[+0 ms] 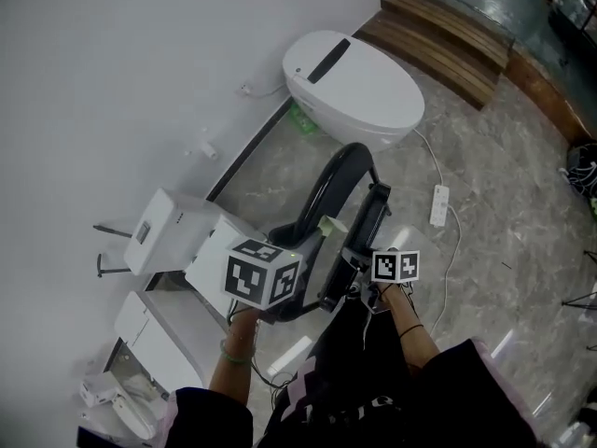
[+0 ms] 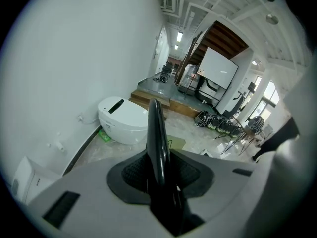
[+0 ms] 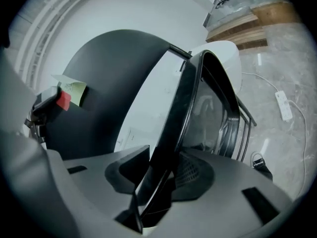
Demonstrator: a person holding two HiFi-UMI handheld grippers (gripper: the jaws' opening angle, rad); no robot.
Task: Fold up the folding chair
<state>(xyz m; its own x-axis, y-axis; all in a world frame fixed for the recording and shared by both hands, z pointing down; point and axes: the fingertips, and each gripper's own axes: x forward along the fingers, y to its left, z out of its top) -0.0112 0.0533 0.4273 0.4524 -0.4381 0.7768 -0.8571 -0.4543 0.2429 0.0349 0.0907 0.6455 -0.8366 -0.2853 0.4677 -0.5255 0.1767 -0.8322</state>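
The black folding chair [image 1: 338, 183] stands by the wall in front of a white toilet, its curved backrest and its seat close together. In the head view my left gripper [image 1: 291, 250] is at the chair's left edge and my right gripper [image 1: 359, 267] at its right frame. The left gripper view shows the left gripper [image 2: 159, 175] shut on a thin black chair panel [image 2: 156, 133] seen edge-on. In the right gripper view the right gripper [image 3: 161, 175] grips the black chair frame [image 3: 190, 98], with the dark backrest [image 3: 114, 83] to the left.
The white toilet [image 1: 353, 80] sits just behind the chair. Wooden steps [image 1: 438, 35] lie beyond it. A white power strip [image 1: 438, 205] and its cable lie on the stone floor to the right. White boxes [image 1: 168, 231] stand against the wall at left.
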